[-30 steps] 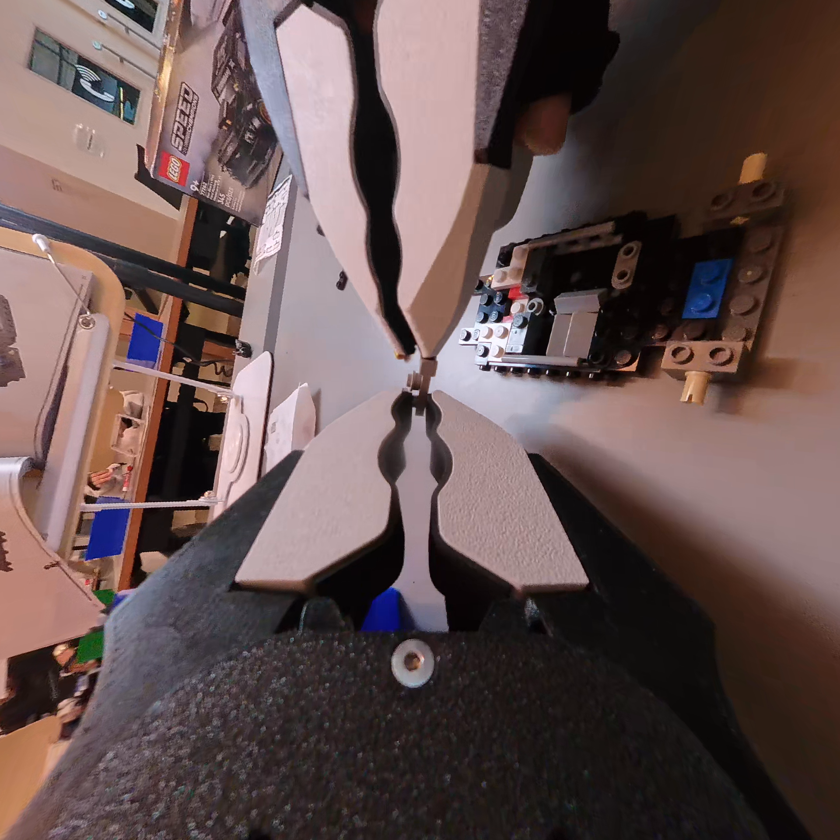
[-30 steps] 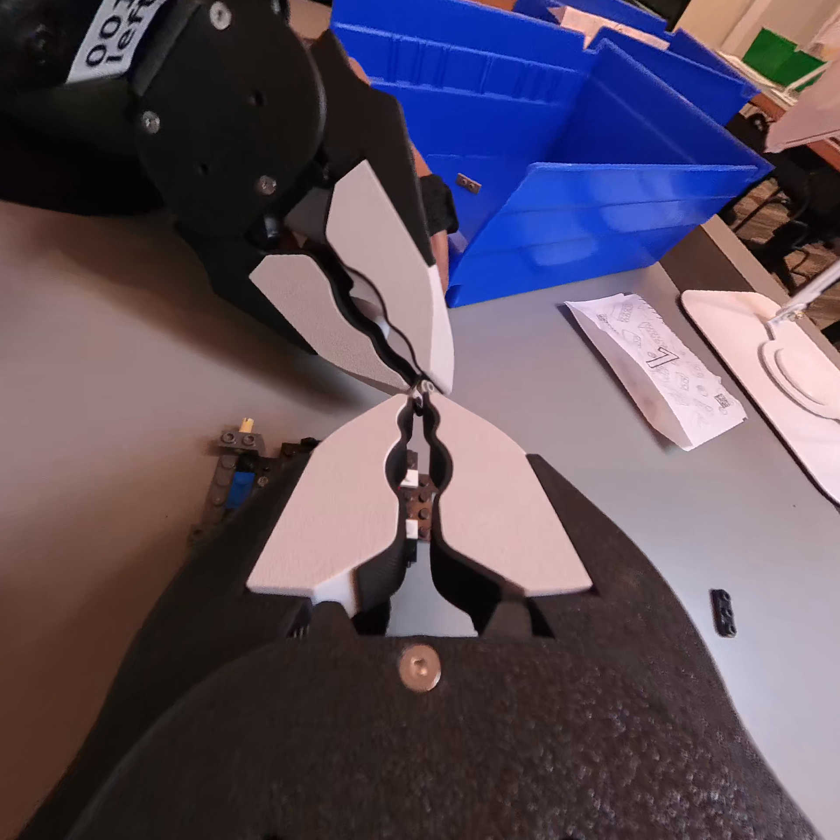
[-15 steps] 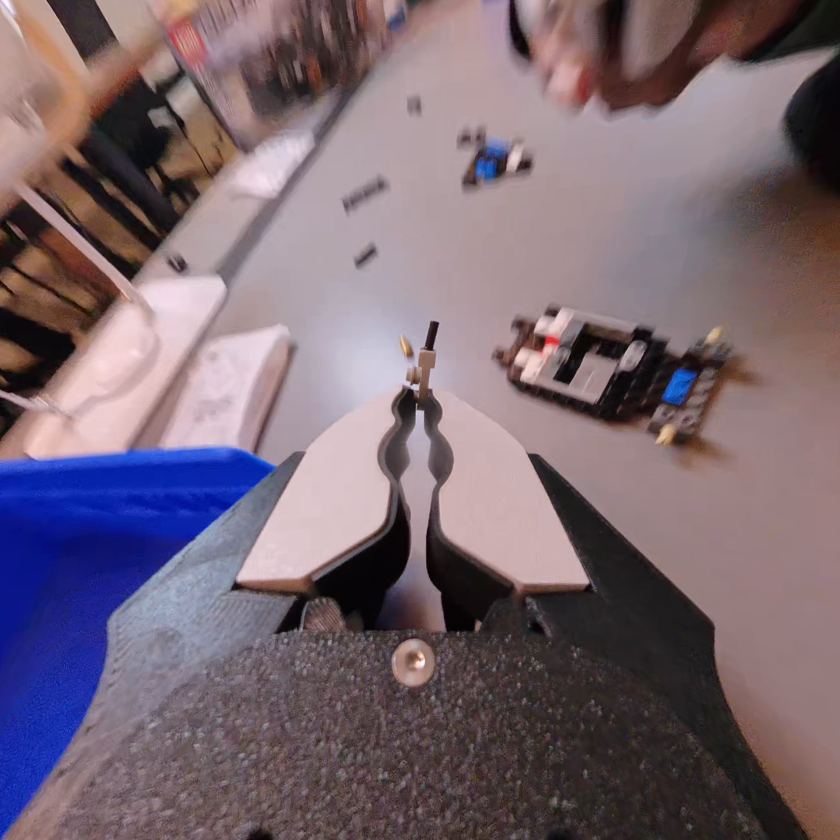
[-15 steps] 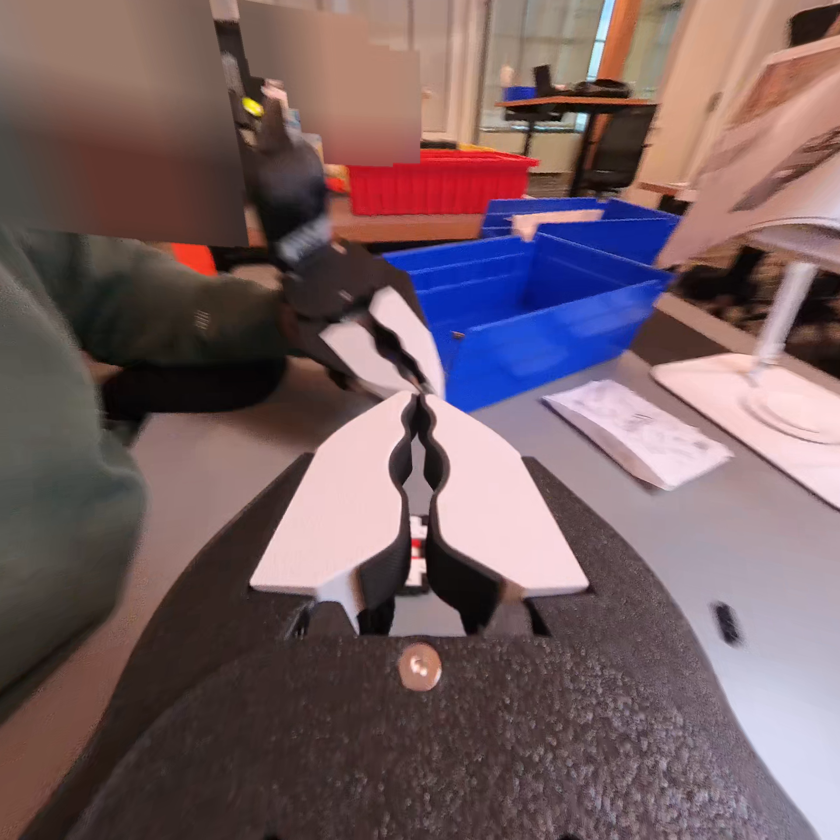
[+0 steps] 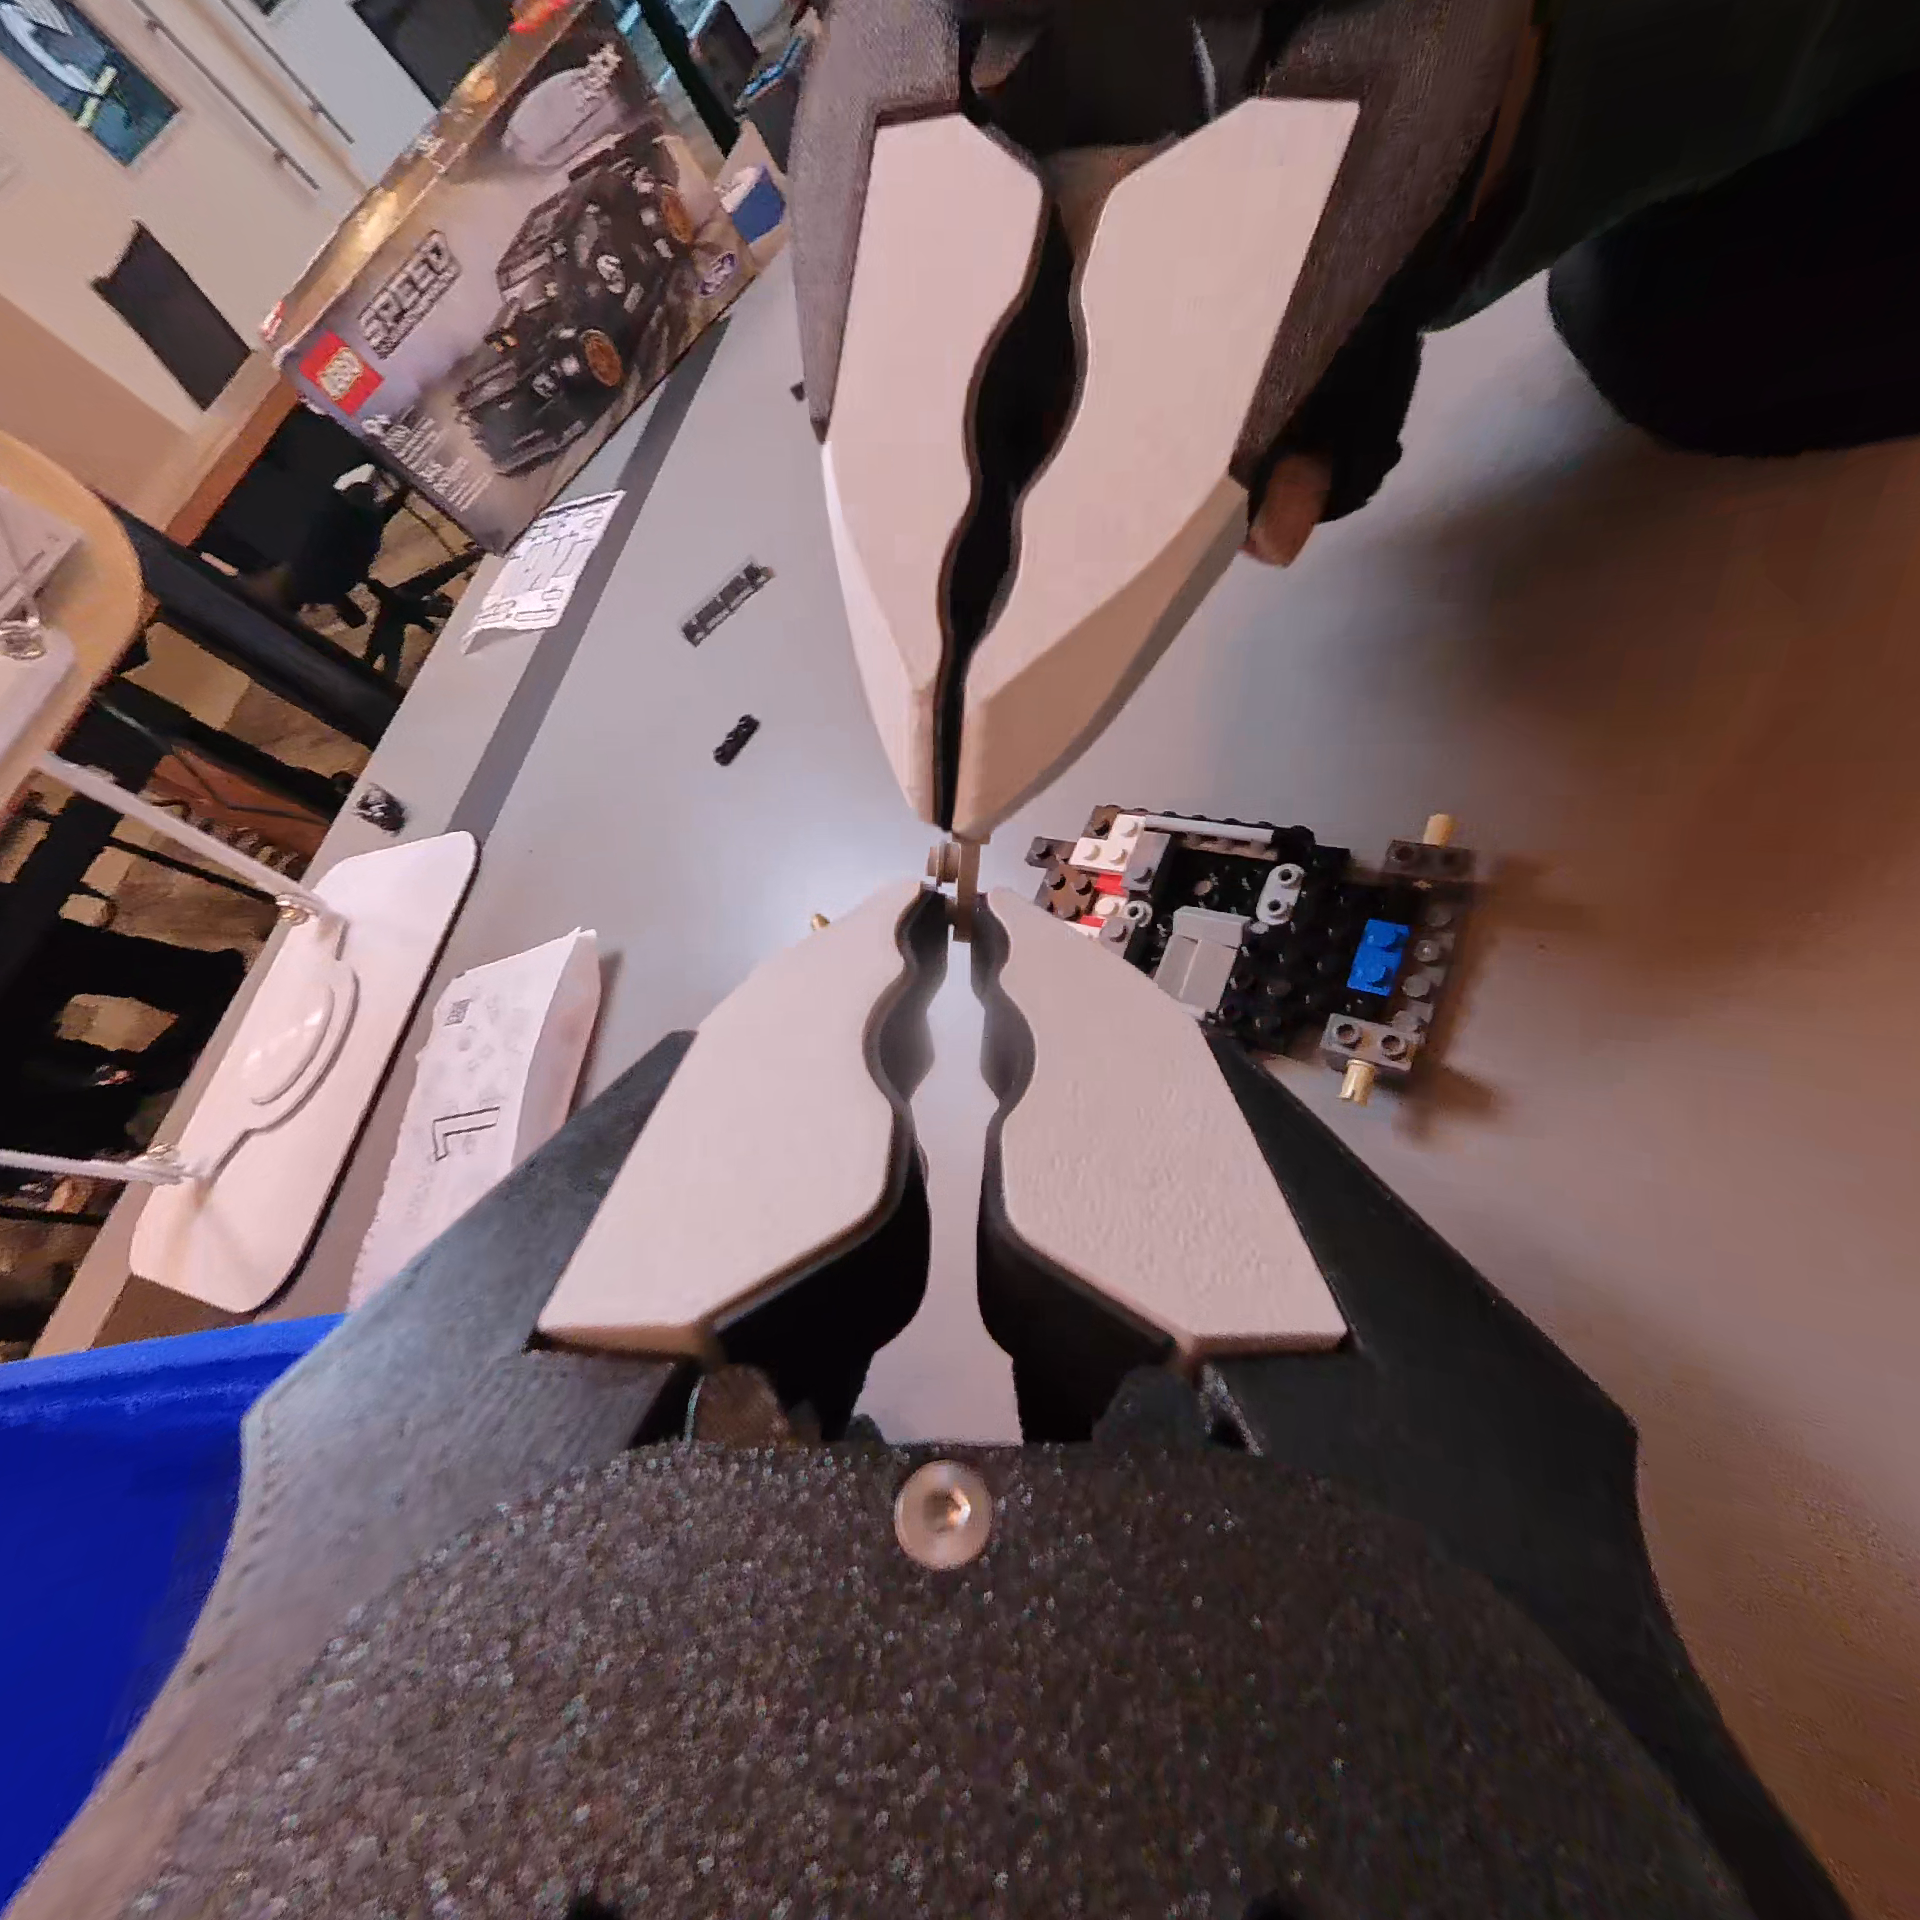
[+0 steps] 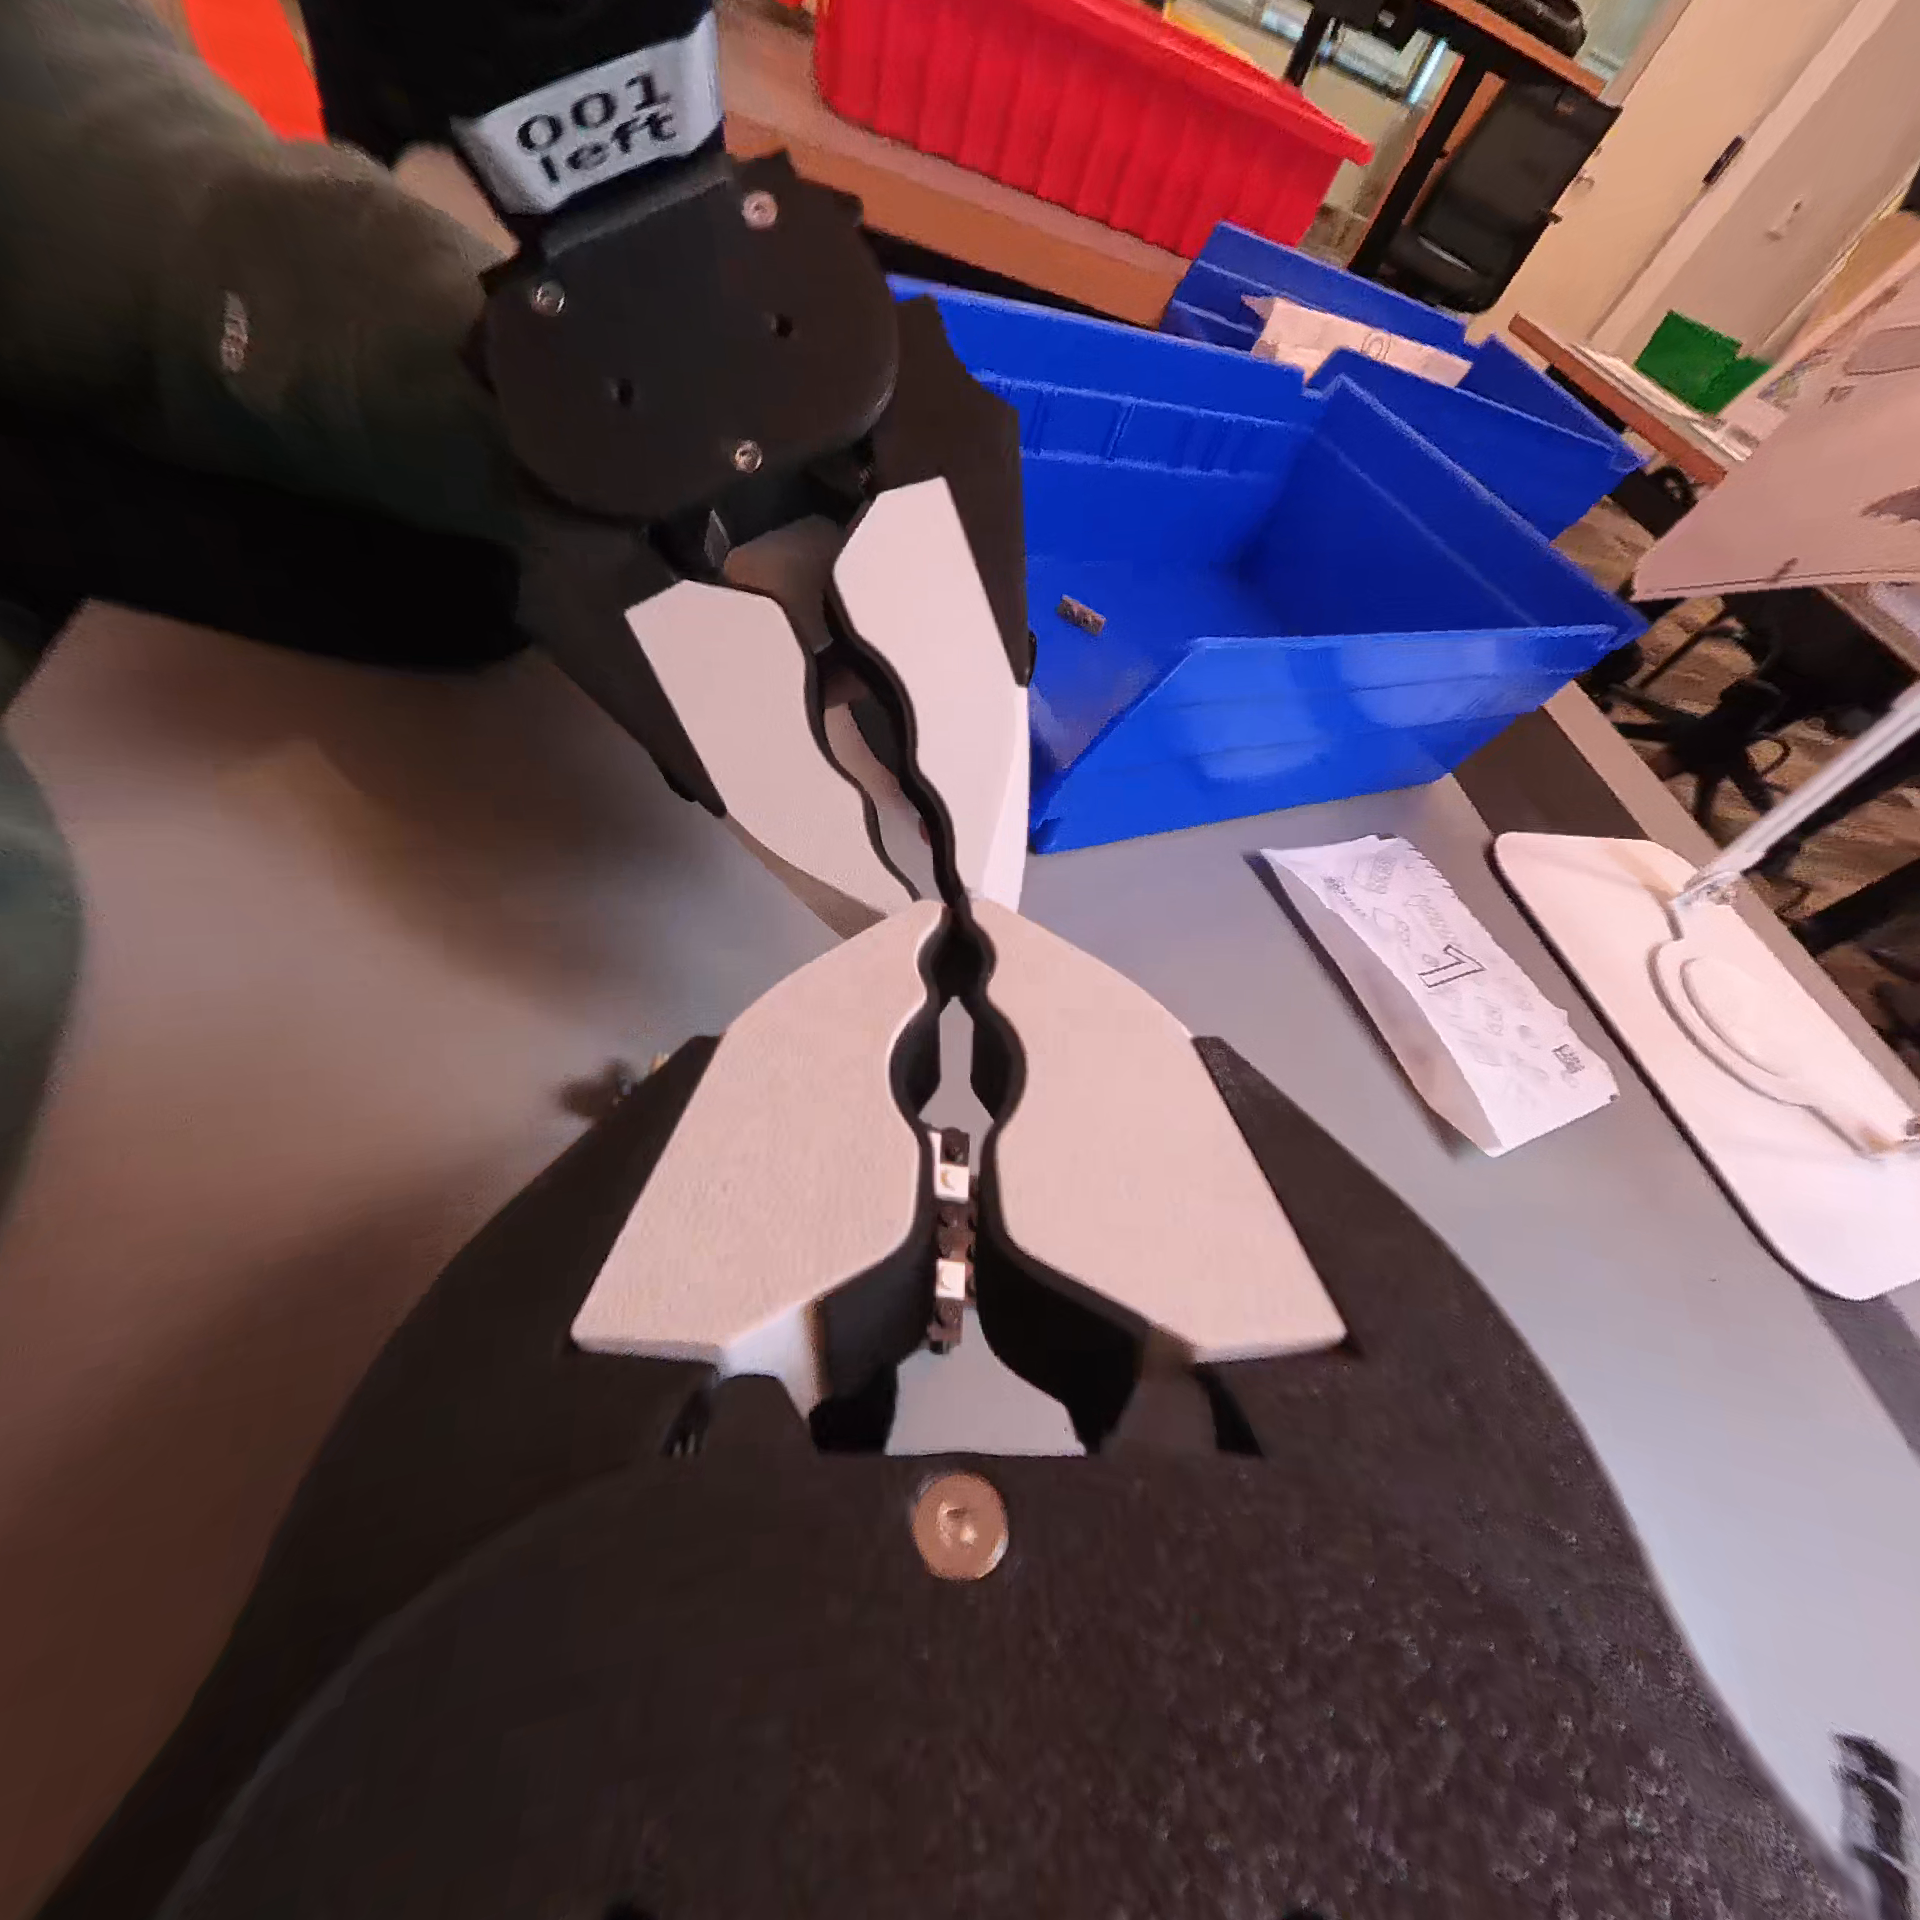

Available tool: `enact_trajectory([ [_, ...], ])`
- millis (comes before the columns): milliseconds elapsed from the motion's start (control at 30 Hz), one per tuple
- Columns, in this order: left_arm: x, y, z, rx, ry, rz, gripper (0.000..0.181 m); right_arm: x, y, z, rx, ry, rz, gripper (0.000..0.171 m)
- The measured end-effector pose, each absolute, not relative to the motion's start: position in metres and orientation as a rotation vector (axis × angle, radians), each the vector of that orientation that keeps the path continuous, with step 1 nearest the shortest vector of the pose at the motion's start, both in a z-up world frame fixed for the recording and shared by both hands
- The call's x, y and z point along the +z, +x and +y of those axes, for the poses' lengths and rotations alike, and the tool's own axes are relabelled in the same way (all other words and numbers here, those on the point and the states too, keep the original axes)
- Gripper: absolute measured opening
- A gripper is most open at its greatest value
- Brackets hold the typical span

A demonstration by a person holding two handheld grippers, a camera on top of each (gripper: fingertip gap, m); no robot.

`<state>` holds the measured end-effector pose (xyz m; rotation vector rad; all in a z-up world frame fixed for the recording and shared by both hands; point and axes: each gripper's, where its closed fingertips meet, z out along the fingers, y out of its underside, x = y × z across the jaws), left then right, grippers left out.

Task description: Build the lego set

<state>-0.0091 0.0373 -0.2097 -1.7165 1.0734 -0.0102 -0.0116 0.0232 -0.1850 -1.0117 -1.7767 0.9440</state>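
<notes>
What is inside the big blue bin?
In the right wrist view, the blue bin holds one small grey piece on its floor. The left gripper hides the bin's near left corner.

The left gripper (image 5: 951,914) pinches a small grey brick piece (image 5: 956,868) at its tips. The right gripper (image 5: 961,821) meets it tip to tip from above, jaws closed on the piece's far end. Right of both tips, a black brick chassis (image 5: 1247,935) lies on the grey table (image 5: 1558,727). A paper bag (image 5: 499,1060) lies to the left.
</notes>
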Motion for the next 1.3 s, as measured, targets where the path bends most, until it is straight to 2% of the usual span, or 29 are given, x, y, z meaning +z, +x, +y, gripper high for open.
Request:
enact_trajectory([
  [233,-0.203,-0.010,0.032,-0.187,-1.744,1.006,0.005,-0.174,-0.007,0.022,0.967,-0.970,-1.744,0.000],
  [300,-0.205,-0.008,0.031,-0.185,-1.744,1.018,0.005,-0.179,-0.007,0.020,0.950,-0.973,-1.776,0.012],
  [400,-0.204,-0.008,0.031,-0.185,-1.741,1.016,0.005,-0.185,-0.007,0.020,0.918,-0.967,-1.802,0.017],
  [533,-0.206,-0.008,0.029,-0.194,-1.747,1.028,0.005,-0.185,-0.008,0.021,0.866,-0.951,-1.802,0.005],
  [1300,-0.226,0.009,0.018,-0.786,-1.962,0.818,0.005,-0.193,0.003,0.010,1.215,-1.147,-1.808,0.000],
])
